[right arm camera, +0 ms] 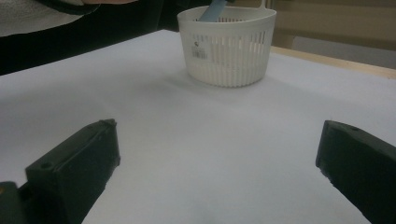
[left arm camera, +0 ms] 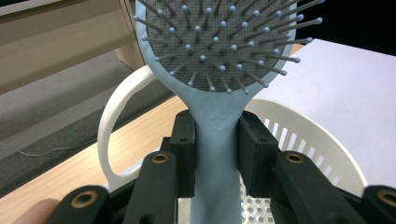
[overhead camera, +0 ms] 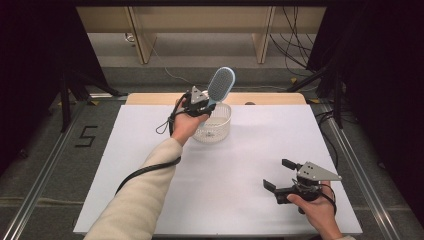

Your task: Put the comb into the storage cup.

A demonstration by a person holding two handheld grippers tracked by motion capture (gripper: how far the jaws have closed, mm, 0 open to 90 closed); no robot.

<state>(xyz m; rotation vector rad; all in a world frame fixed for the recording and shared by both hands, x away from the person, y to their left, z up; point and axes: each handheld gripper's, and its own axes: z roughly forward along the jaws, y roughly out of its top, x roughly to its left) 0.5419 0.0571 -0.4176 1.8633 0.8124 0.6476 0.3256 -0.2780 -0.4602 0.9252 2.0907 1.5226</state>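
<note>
The hairbrush [overhead camera: 220,84] stood head-up over the white basket [overhead camera: 223,131], its handle clamped in the left gripper [overhead camera: 204,106]. Judged progress: brush at the basket, release still pending. The right gripper [overhead camera: 281,175] rested open on the table [overhead camera: 250,150], well apart.

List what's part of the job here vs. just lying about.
In the job:
- light blue hairbrush, clamped by its handle
- left gripper, shut on that handle
- white slotted basket, right below the brush

Lying about or idle:
- right gripper, jaws apart with nothing between them, over the white table
- cables on the floor behind the table
</note>
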